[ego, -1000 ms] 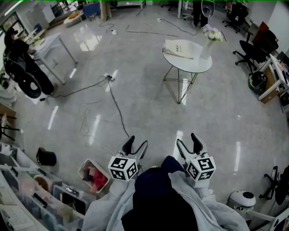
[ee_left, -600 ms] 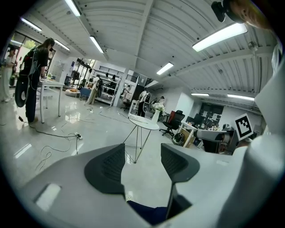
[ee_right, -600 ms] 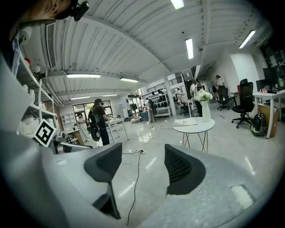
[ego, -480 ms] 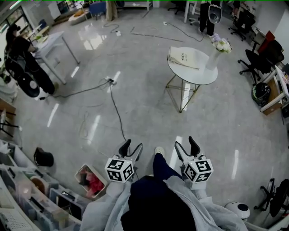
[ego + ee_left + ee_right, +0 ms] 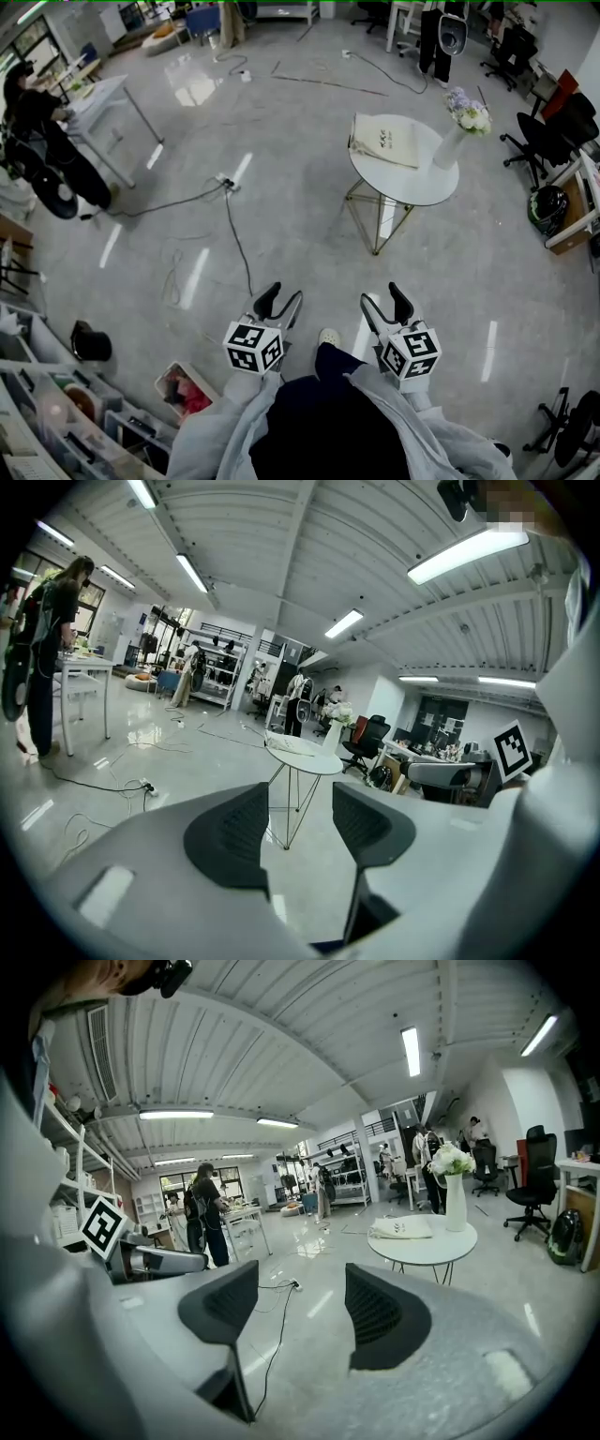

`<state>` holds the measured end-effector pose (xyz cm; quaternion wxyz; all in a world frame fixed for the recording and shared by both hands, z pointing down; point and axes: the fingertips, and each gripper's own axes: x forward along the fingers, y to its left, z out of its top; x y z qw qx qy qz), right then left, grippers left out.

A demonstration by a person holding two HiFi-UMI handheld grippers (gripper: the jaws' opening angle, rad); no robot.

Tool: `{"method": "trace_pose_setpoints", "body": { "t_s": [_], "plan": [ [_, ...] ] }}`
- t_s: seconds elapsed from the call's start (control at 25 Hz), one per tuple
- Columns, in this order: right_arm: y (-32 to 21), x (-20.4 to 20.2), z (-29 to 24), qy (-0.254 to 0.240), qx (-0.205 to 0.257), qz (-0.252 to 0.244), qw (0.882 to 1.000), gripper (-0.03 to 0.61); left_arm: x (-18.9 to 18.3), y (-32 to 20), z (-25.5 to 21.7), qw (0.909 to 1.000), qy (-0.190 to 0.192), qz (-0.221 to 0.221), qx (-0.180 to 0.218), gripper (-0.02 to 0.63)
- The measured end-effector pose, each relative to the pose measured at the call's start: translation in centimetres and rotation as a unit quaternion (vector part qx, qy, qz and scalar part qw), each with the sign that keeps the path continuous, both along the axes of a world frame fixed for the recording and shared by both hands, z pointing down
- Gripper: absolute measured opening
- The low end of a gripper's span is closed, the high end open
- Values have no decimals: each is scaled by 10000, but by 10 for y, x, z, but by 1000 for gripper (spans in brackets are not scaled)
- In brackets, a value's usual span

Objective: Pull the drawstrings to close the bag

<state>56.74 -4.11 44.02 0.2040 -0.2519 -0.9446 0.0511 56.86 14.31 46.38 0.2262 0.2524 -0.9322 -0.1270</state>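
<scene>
Open office-lab, swivel chairs (image 5: 562,122), shelved bins (image 5: 56,427), floor cables (image 5: 239,246)

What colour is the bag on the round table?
Cream with small dark print; the bag shows best in head view.

Clothing: light grey sleeves (image 5: 220,424) on both arms. A dark navy garment (image 5: 319,427) covers the torso and the leading leg. One white shoe (image 5: 328,337) shows.

Equipment: left gripper (image 5: 281,301) and right gripper (image 5: 387,304) are of the same build, with a pale grey housing and black curved jaws, ribbed on the inner faces. Each carries a white cube (image 5: 254,347) printed with black square markers.
</scene>
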Motion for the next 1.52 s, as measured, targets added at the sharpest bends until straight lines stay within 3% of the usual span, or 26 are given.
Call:
{"method": "trace_pose_setpoints", "body": {
  "t_s": [0.4,0.76,1.08,1.28,1.52],
  "plan": [
    [-20,-73,9,62,-31,-166,9998,279,-64,-16,8,9997,33,-226,-29,207],
    [3,-80,19,253,-109,-538,9982,281,-61,-7,19,9984,277,-492,55,207],
    [18,-106,29,342,-64,-617,9975,279,-91,-3,23,9988,217,-435,75,207],
    [34,-145,27,312,-102,-594,9977,279,-133,13,23,9990,189,-403,61,207],
    [58,-219,19,255,-163,-577,9979,279,-206,43,11,9990,28,-442,71,207]
  ]
}}
